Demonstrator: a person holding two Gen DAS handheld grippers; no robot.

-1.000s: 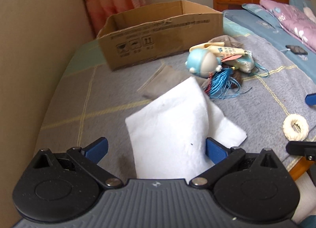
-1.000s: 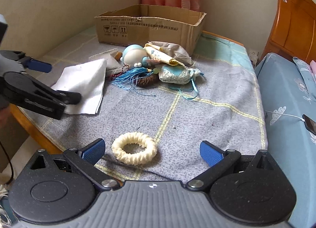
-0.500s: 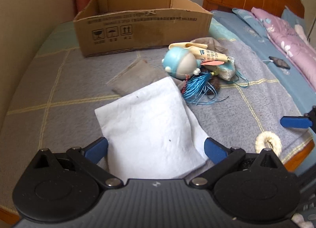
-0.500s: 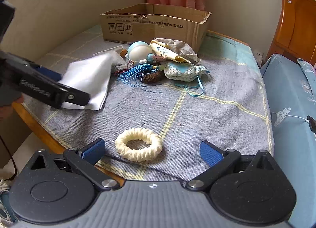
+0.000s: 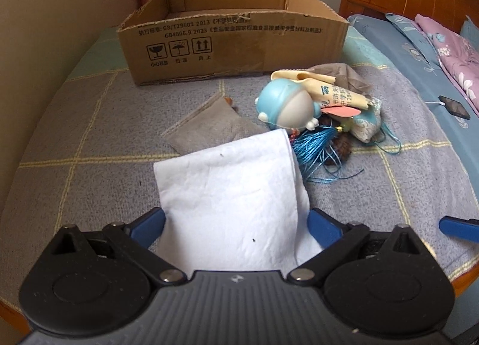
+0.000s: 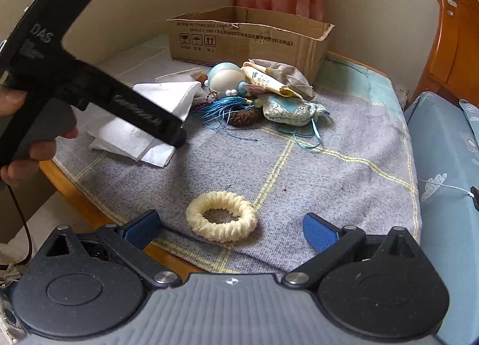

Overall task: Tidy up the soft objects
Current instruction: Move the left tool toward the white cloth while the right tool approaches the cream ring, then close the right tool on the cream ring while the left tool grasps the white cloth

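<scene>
A white cloth (image 5: 233, 195) lies flat on the grey checked table cover, and my open left gripper (image 5: 236, 225) sits over its near edge with a blue finger on each side. The cloth also shows in the right wrist view (image 6: 149, 123), partly behind the left gripper's body (image 6: 89, 87). A cream knitted ring (image 6: 221, 219) lies just ahead of my open, empty right gripper (image 6: 230, 228). Behind the cloth is a heap: a blue and white round toy (image 5: 284, 105), a blue tassel (image 5: 317, 147), a patterned pouch (image 6: 290, 110) and a grey cloth (image 5: 209, 126).
An open cardboard box (image 5: 233, 36) stands at the back of the table. The table's wooden front edge (image 6: 89, 210) runs close to both grippers. A bed with blue and pink bedding (image 5: 434, 54) and a phone (image 5: 453, 107) lies to the right. A wall is on the left.
My left gripper has swung right and forward, so the box and heap are now straight ahead and closer, and has come down over the white cloth. My right gripper has edged towards the ring.
</scene>
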